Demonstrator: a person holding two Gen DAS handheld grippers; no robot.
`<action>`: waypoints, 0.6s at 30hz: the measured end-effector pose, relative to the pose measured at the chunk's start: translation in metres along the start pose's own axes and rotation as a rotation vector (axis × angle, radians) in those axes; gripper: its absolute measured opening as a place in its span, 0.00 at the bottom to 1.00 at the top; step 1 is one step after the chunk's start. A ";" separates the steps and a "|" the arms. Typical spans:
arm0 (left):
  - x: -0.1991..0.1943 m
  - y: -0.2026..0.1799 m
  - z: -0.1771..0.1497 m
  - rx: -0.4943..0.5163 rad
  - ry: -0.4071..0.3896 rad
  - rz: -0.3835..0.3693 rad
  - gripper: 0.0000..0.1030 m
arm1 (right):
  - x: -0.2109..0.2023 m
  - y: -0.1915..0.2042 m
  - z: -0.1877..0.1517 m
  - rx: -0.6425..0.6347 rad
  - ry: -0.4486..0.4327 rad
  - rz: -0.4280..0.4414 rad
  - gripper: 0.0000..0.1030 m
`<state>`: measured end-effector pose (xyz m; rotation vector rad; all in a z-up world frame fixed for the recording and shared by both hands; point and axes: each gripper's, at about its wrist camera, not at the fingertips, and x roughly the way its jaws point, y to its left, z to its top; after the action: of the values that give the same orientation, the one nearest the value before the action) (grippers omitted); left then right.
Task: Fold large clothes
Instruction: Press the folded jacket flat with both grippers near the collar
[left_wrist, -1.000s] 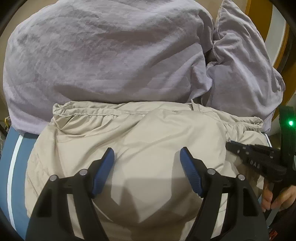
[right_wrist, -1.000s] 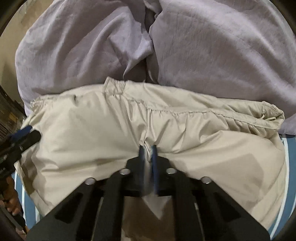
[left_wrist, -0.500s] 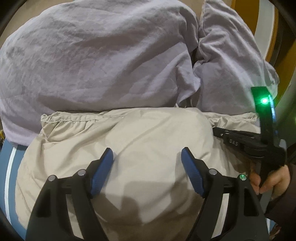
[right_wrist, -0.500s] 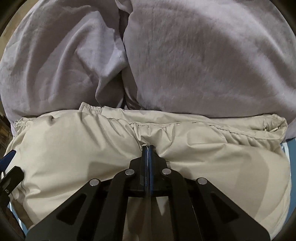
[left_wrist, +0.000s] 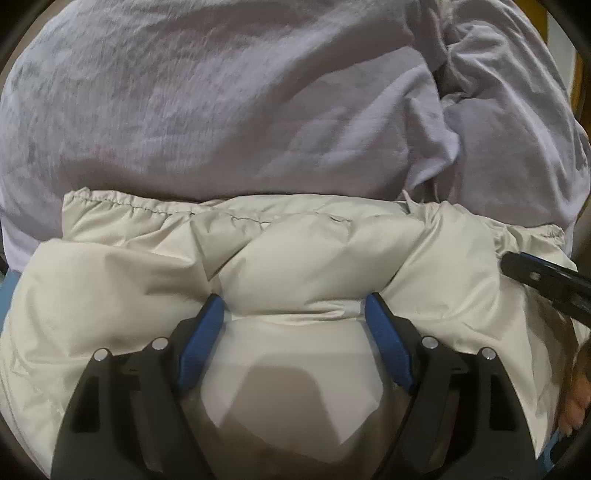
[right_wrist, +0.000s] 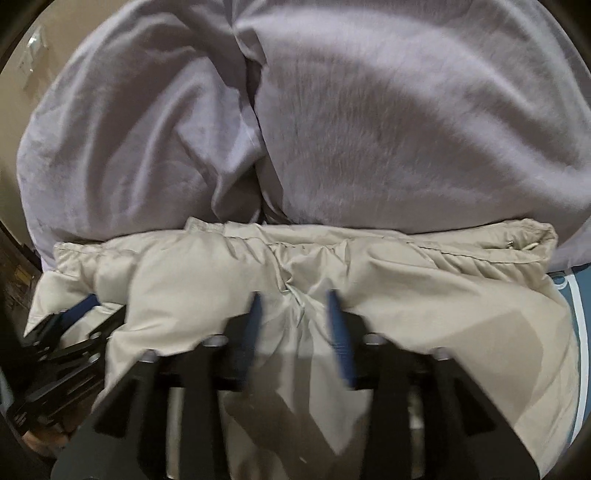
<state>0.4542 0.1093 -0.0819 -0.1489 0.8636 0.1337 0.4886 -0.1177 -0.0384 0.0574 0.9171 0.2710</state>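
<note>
Left wrist view: a beige puffy jacket (left_wrist: 303, 258) lies folded on a blue cover with a white stripe (right_wrist: 570, 295), its gathered elastic hem (left_wrist: 122, 201) running along the far edge, pressed up against a heap of lavender bedding (left_wrist: 240, 103). The left gripper (left_wrist: 293, 306) angles steeply down onto the jacket, its blue pads (left_wrist: 201, 343) spread wide and sunk into the padding on either side of a bulging ridge of fabric; they do not pinch it, and the jaws have just been opening further. At the right edge of that view the black tip of the right gripper (left_wrist: 543, 280) lies over the jacket's side, with part of the person's hand (left_wrist: 576, 402) below it. From the right wrist, the right gripper (right_wrist: 295, 306) also tilts down, blurred, its jaws having just sprung apart and now released, a creased fold of jacket lying loose between the fingers (right_wrist: 340, 332). The left gripper (right_wrist: 70, 332) shows at the lower left, dug into the jacket's edge.
</note>
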 end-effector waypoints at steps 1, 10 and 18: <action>0.002 0.001 0.001 -0.005 0.004 0.001 0.78 | -0.012 -0.004 -0.009 -0.005 -0.013 -0.006 0.54; 0.019 0.007 0.005 -0.020 0.010 -0.001 0.80 | -0.022 -0.006 -0.035 0.011 -0.035 -0.135 0.70; 0.034 0.009 0.005 -0.026 -0.001 -0.001 0.82 | 0.000 -0.003 -0.054 -0.034 -0.072 -0.173 0.81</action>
<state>0.4782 0.1210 -0.1052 -0.1739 0.8608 0.1438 0.4469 -0.1238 -0.0716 -0.0438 0.8398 0.1230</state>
